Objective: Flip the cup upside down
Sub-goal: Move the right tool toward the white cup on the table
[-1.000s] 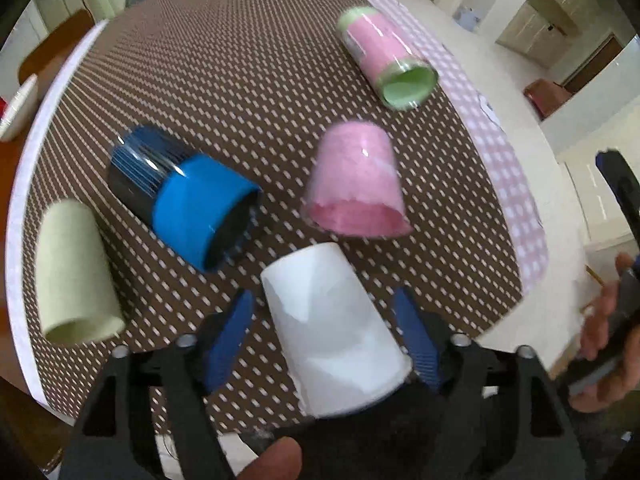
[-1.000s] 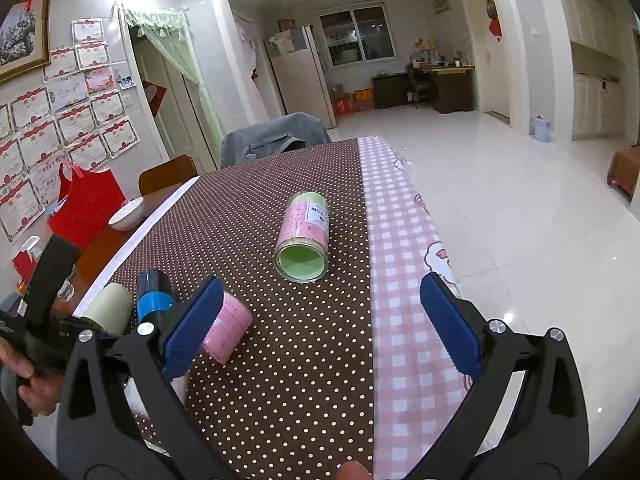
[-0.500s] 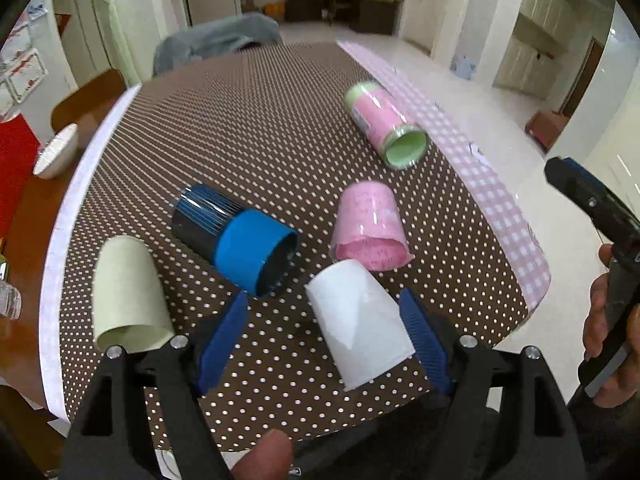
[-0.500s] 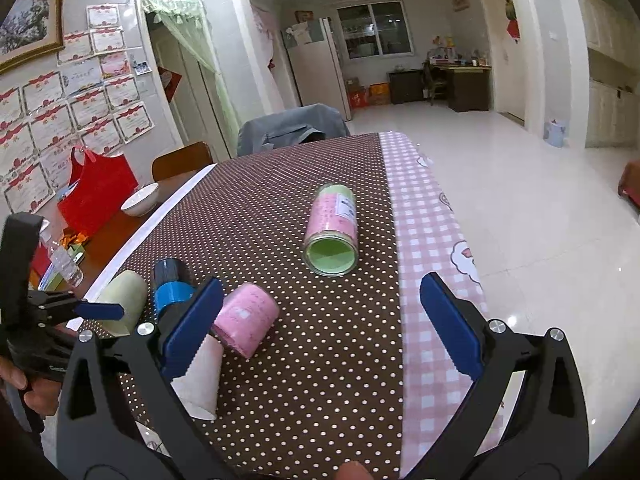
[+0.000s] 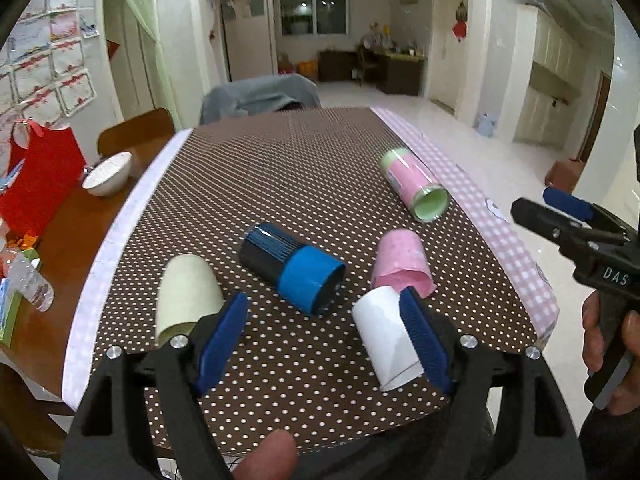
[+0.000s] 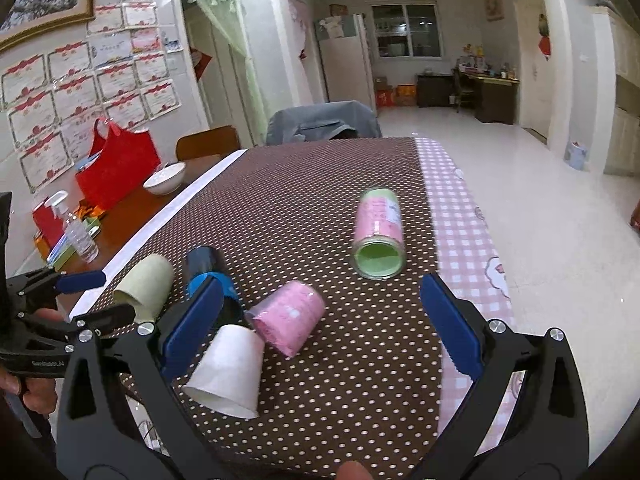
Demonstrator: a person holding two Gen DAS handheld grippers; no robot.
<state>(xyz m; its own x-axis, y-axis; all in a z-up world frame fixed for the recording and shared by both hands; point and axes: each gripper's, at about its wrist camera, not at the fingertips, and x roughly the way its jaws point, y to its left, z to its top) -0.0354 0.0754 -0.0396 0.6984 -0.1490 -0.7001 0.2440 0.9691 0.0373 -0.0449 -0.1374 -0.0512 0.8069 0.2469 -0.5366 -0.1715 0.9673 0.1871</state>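
Several cups are on the brown dotted tablecloth (image 5: 304, 168). A white paper cup (image 5: 384, 340) stands upside down near the front edge; it also shows in the right wrist view (image 6: 226, 368). A pink cup (image 5: 402, 266) stands upside down just behind it. A blue cup (image 5: 294, 266), a pale green cup (image 5: 186, 300) and a pink-and-green cup (image 5: 414, 186) lie on their sides. My left gripper (image 5: 324, 344) is open and empty, raised above the front edge, left of the white cup. My right gripper (image 6: 320, 324) is open and empty, raised over the table's front right.
A pink checked cloth (image 6: 460, 232) covers the table's right strip. A white bowl (image 5: 107, 174), a red bag (image 5: 36, 184) and a plastic bottle (image 5: 30, 282) stand on the wooden side table at the left. A covered chair (image 5: 258, 98) stands at the far end.
My left gripper has pulled back and up from around the white cup, which stays upside down on the cloth. My right gripper has drawn back and turned a little left.
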